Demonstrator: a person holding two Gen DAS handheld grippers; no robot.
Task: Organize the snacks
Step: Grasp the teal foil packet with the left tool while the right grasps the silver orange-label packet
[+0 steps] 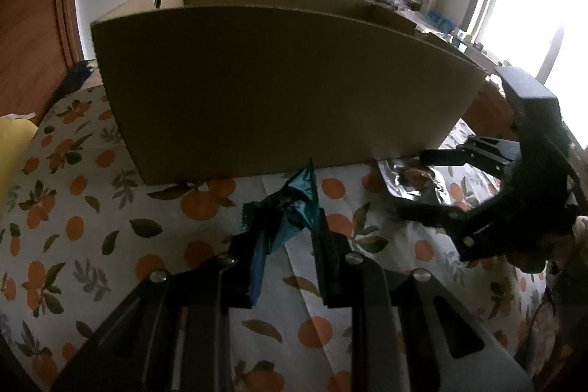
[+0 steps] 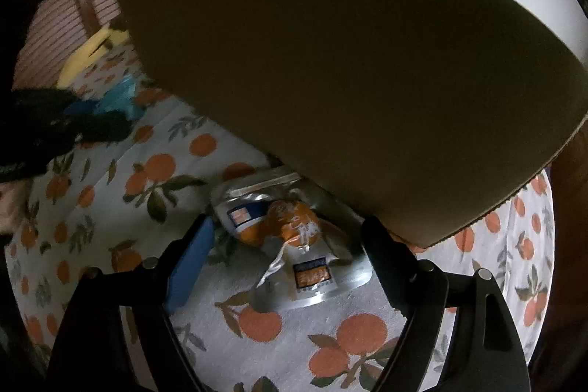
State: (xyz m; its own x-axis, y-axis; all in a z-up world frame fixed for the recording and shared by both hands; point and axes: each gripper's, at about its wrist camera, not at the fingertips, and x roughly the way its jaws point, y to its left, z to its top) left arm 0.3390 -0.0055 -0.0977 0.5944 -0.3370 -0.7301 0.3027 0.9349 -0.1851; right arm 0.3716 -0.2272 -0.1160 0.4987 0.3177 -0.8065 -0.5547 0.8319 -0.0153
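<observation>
The left gripper (image 1: 284, 226) has its fingers clamped on a crumpled teal snack wrapper (image 1: 294, 208), held just above the bench (image 1: 110, 208), which is covered by a white cloth printed with oranges and leaves. Straight ahead stands a large open cardboard box (image 1: 275, 90), its near wall close in front of the wrapper's tip. To the right, the right gripper (image 1: 415, 186) reaches in low beside the box's corner, its fingers spread apart on either side of a silver foil snack packet (image 1: 408, 182). From the right wrist view, that gripper (image 2: 290, 237) has its blue-padded finger and its black finger wide apart around the silver and orange packet (image 2: 290, 237), which lies flat on the cloth, partly tucked under the box's overhanging wall (image 2: 349, 79); neither finger touches it. A yellow object (image 1: 14, 149) lies at the bench's far left edge
</observation>
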